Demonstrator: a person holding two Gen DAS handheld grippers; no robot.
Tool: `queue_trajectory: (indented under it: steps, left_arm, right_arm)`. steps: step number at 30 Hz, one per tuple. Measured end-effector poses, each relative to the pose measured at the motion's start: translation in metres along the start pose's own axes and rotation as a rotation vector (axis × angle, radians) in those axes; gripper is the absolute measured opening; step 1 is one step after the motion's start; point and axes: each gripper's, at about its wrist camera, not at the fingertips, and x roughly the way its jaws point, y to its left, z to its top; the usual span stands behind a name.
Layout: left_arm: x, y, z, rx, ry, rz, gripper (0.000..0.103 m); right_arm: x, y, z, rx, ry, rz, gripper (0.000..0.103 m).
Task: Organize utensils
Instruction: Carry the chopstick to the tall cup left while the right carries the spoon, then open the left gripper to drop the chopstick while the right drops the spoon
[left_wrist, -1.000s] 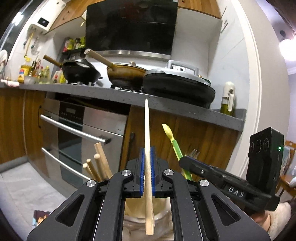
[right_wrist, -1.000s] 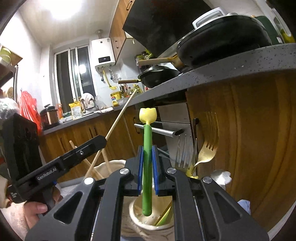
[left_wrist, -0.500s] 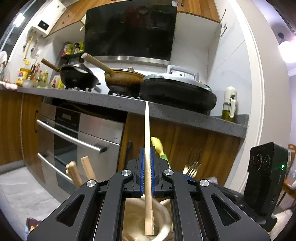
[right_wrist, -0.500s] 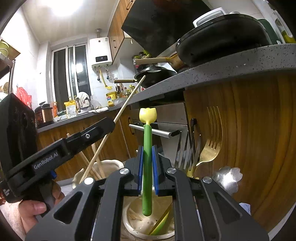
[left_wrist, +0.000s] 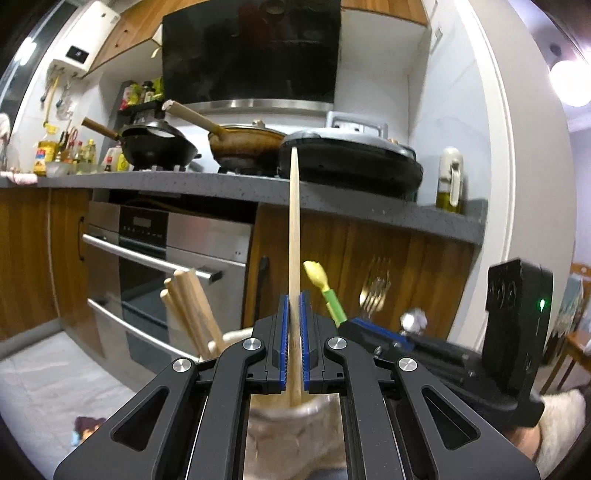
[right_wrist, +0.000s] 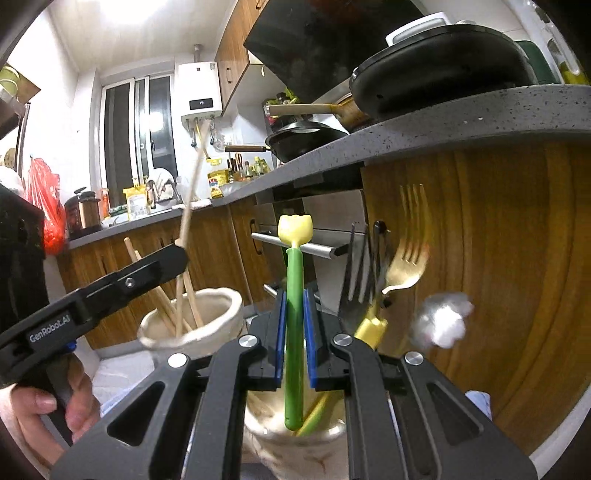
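So rn both grippers are loaded; left gripper (left_wrist: 294, 345) is clamped tight on a single wooden chopstick (left_wrist: 294, 236), standing nearly upright w/ its lower end just over the cream pot (right_wrist: 192, 321) where the other wooden chopsticks (left_wrist: 188, 310) already lean; right gripper (right_wrist: 294, 338) is pinched on a green stick w/ a yellow tulip-shaped top (right_wrist: 294, 280), its bottom tip hanging over the mouth of a second pot (right_wrist: 295, 439), which also holds the gold fork (right_wrist: 402, 269) and dark forks (right_wrist: 360, 280). Imo the step is lowering each piece into its own pot, so: keep them vertical, get the tip well inside the rim before letting go, and don't open early or the chopstick will tip out, it's long and top-heavy above the pads. Materials: chopstick is pale smooth wood, thin and tapered, prob slides easy on the blue ribbed pads; green one looks like glossy plastic, round shaft; pots look like matte, lumpy ceramic w/ thick uneven rims; forks are shiny metal; can't tell what the blurry silver blob (right_wrist: 441, 319) near the forks is.
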Motion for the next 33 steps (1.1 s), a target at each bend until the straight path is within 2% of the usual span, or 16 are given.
queue_trajectory:
  steps: [5, 10, 14, 24, 27, 29, 33]
  left_arm:
    - [-0.008, -0.002, -0.002, 0.008, 0.058, 0.039, 0.006]
    - [-0.015, -0.008, -0.005, 0.058, 0.062, 0.064, 0.006]
    - [-0.011, -0.013, -0.012, 0.075, 0.097, 0.076, 0.006]
    - [-0.016, -0.016, -0.014, 0.089, 0.088, 0.073, 0.01]
    - [-0.017, -0.018, -0.015, 0.088, 0.093, 0.068, 0.015]
    - [-0.02, -0.02, -0.015, 0.096, 0.091, 0.068, 0.015]
    - [-0.032, -0.027, -0.018, 0.109, 0.082, 0.072, 0.015]
  right_arm:
    - [-0.011, 0.001, -0.003, -0.018, 0.041, -0.026, 0.009]
    - [-0.018, 0.0, -0.006, -0.029, 0.082, -0.043, 0.009]
    - [-0.018, -0.003, -0.012, -0.025, 0.116, -0.055, 0.009]
    - [-0.021, -0.004, -0.021, -0.03, 0.141, -0.041, 0.01]
    - [-0.021, -0.003, -0.02, -0.03, 0.146, -0.039, 0.012]
    - [-0.026, -0.003, -0.02, -0.027, 0.14, -0.039, 0.024]
    - [-0.043, -0.001, -0.022, -0.024, 0.117, -0.06, 0.025]
